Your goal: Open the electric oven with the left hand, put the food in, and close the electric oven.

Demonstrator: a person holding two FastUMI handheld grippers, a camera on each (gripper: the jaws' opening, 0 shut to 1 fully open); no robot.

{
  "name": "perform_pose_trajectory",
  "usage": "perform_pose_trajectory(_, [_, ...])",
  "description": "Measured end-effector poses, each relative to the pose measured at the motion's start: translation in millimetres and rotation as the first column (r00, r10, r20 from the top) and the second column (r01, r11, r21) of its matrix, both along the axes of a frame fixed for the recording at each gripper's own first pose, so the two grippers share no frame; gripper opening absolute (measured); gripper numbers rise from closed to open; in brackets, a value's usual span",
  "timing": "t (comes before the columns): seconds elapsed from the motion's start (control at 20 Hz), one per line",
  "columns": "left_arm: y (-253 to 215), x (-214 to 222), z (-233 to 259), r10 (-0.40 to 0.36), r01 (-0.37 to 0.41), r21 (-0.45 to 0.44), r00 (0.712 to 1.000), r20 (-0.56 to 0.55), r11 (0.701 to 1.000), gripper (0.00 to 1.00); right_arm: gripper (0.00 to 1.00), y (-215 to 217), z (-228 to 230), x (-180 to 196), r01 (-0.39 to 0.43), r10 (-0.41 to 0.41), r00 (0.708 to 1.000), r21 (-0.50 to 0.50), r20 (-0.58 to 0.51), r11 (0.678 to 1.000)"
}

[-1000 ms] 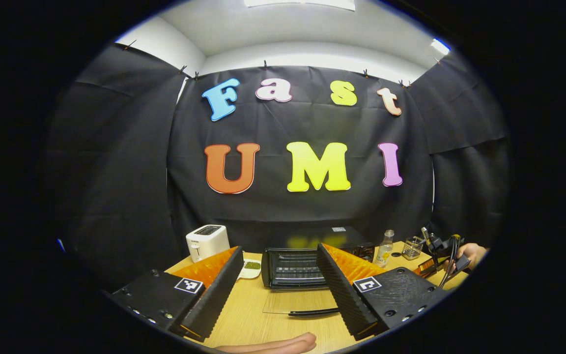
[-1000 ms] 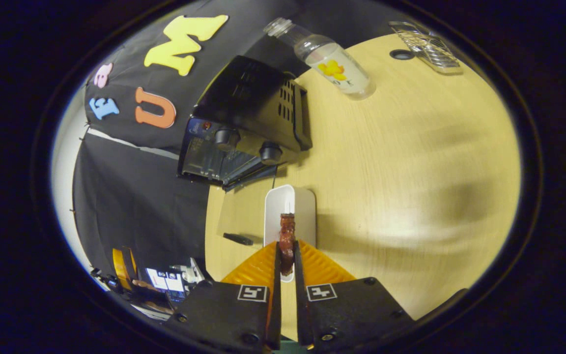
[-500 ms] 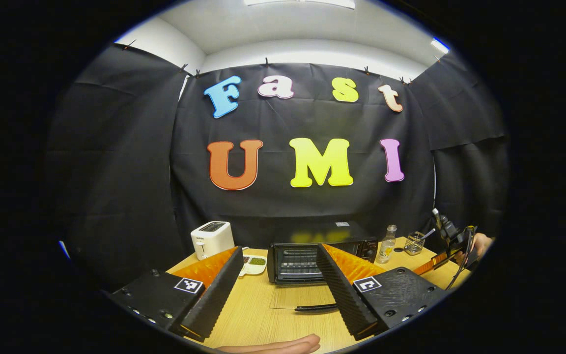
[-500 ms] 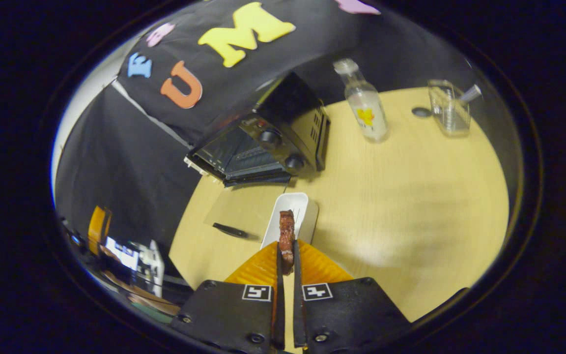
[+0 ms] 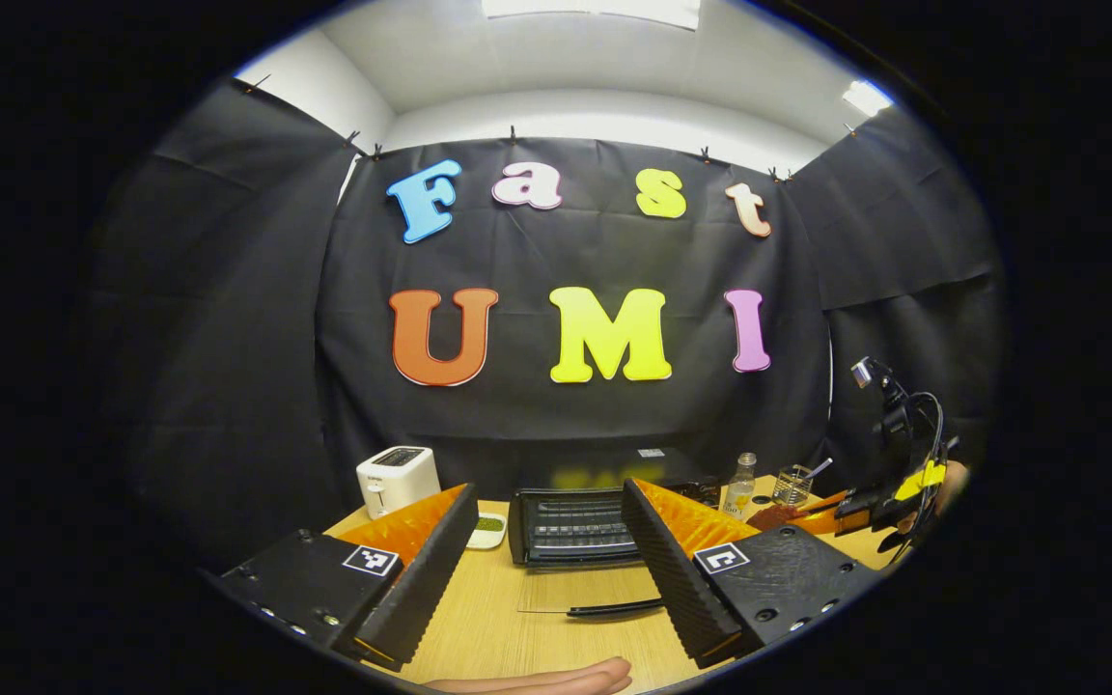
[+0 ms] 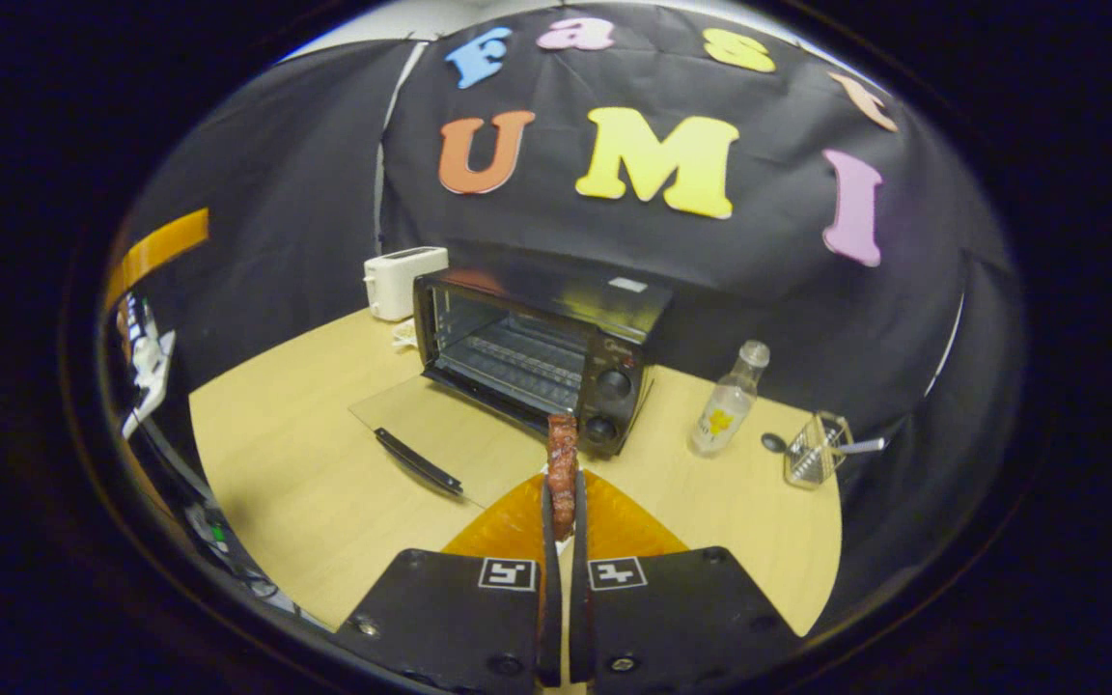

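Note:
The black electric oven [image 6: 537, 347] stands at the back of the wooden table [image 6: 305, 483]. Its glass door [image 6: 421, 420] lies flat, with its handle [image 6: 416, 461] towards me. My right gripper [image 6: 563, 483] is shut on a brown strip of food [image 6: 563, 454], held upright in the air in front of the oven's knobs. In the left gripper view the oven [image 5: 570, 526] is straight ahead. My left gripper [image 5: 548, 492] stands open with nothing in it, well short of the door handle [image 5: 614, 608]. The right gripper [image 5: 807, 516] and the food [image 5: 770, 516] hover at the right.
A white toaster [image 6: 402, 280] stands left of the oven, with a small dish [image 5: 488, 529] beside it. A clear bottle [image 6: 730, 401] and a wire holder [image 6: 817, 449] stand right of the oven. A hand [image 5: 556, 676] shows at the table's near edge.
My right gripper has risen from over a white dish and swung round to face the oven's open front, still holding the food. The left gripper has barely shifted.

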State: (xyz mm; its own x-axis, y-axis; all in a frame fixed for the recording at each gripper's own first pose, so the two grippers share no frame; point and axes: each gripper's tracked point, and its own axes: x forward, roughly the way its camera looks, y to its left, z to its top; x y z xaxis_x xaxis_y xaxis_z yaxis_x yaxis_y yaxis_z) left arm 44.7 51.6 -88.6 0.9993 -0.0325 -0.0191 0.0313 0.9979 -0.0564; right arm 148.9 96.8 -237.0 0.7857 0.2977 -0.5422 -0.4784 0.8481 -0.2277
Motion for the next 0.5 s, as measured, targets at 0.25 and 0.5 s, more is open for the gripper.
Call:
perform_pose_trajectory(0.25, [19.3,-7.9,-2.4,0.031,-0.031,0.014,0.999,-0.006,0.999,0.95,0.07,62.7,-2.9,-6.4,-0.076,0.084,0.988,-0.066,0.132,0.995])
perform_pose_trajectory(0.5, [35.2,-14.2,-4.3,0.064,-0.064,0.033,0.998,-0.005,0.997,0.95,0.06,123.1,-11.3,-0.8,-0.113,0.112,0.981,-0.004,0.158,0.994])
